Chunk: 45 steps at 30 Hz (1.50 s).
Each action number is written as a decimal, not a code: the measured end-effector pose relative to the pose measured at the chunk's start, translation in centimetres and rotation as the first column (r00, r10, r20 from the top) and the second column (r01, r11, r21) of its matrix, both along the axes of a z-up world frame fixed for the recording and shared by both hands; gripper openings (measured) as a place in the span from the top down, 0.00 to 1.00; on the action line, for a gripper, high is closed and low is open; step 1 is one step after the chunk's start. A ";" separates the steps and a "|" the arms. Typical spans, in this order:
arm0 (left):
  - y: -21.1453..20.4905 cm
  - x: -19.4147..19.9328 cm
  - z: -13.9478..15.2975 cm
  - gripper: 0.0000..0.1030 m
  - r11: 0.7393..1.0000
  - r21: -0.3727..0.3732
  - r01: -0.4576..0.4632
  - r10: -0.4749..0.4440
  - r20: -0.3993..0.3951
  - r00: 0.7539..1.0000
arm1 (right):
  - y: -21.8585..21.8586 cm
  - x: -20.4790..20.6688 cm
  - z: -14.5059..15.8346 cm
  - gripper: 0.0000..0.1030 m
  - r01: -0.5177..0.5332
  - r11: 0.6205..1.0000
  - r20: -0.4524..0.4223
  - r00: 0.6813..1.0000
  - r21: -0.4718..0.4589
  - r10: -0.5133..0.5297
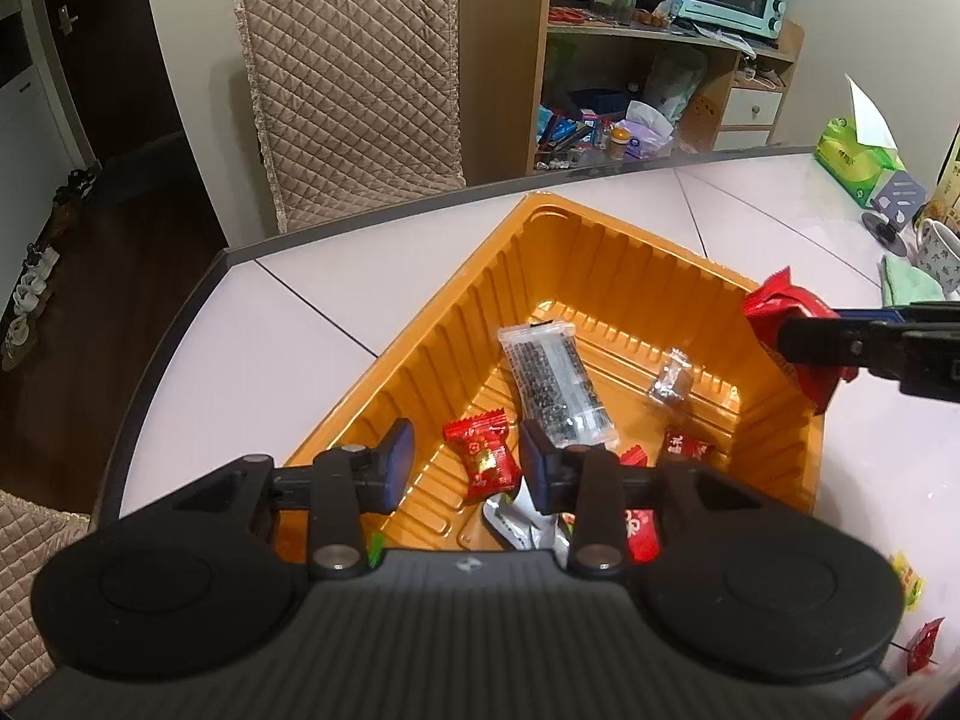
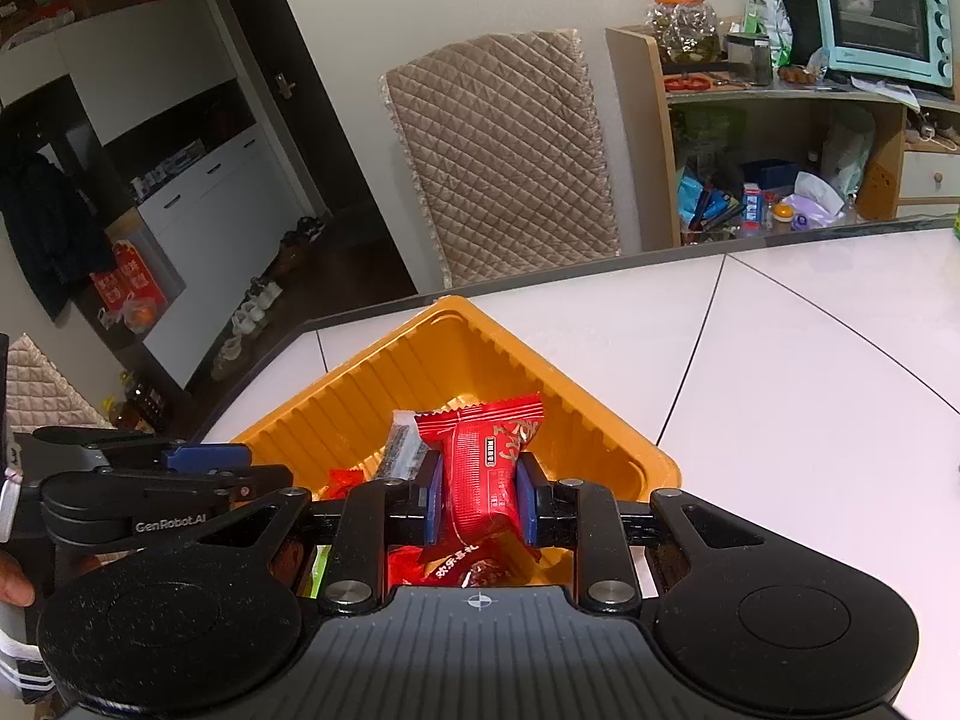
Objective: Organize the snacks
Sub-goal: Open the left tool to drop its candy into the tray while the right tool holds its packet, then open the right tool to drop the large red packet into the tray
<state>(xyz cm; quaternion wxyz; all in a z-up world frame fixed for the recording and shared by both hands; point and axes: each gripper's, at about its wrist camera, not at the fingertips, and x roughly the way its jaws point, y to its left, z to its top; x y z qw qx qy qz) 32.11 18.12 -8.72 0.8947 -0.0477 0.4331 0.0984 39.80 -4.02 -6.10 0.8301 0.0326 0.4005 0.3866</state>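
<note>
**Sorting snacks into the orange tray: one dropped, one arriving**

Hovering low over the near end of the orange tray (image 1: 606,252), left gripper (image 1: 468,468) with pads spread and nothing between them; small red candy (image 1: 489,459) lying on the ribbed floor directly beneath the gap, apparently just let go there. Judging this as a release into the tray rather than a reach for a pick.

Pinching a red snack packet (image 2: 483,474) at its waist, right gripper (image 2: 480,507) with pads pressed together on it, packet standing upright above the tray's near right edge. Presumably being carried in from the right for the next drop.

Holding already: clear packet of dark seeds (image 1: 555,384) lying lengthwise in the middle, small silvery wrapped sweet (image 1: 672,381) toward the right wall, white-and-silver wrapper (image 1: 519,519) and further red packets (image 1: 687,447) at the near end, partly hidden behind the gripper.

Waiting outside on the white table (image 1: 288,324), near right: a few loose candies (image 1: 921,648), not yet collected.
</note>
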 end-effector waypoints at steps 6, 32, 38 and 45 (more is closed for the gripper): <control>0.2 -0.4 0.1 0.67 1.000 -0.005 -0.008 0.008 -0.002 1.000 | 1.0 0.1 -0.5 0.75 -0.007 1.000 -0.012 1.000 -0.006 0.007; 0.4 -1.8 0.8 0.66 0.998 -0.056 -0.022 0.023 0.013 1.000 | 2.5 0.4 -0.9 0.41 0.025 0.998 0.009 1.000 0.055 -0.025; -0.4 -2.6 1.5 0.63 0.997 -0.073 -0.017 0.019 0.026 0.999 | 1.5 -0.9 -0.7 0.41 0.002 1.000 0.017 1.000 0.021 -0.002; -1.5 -4.6 2.8 0.53 0.995 -0.096 -0.023 0.028 0.043 0.999 | -0.1 -3.0 0.2 0.36 -0.005 1.000 0.028 1.000 0.023 0.004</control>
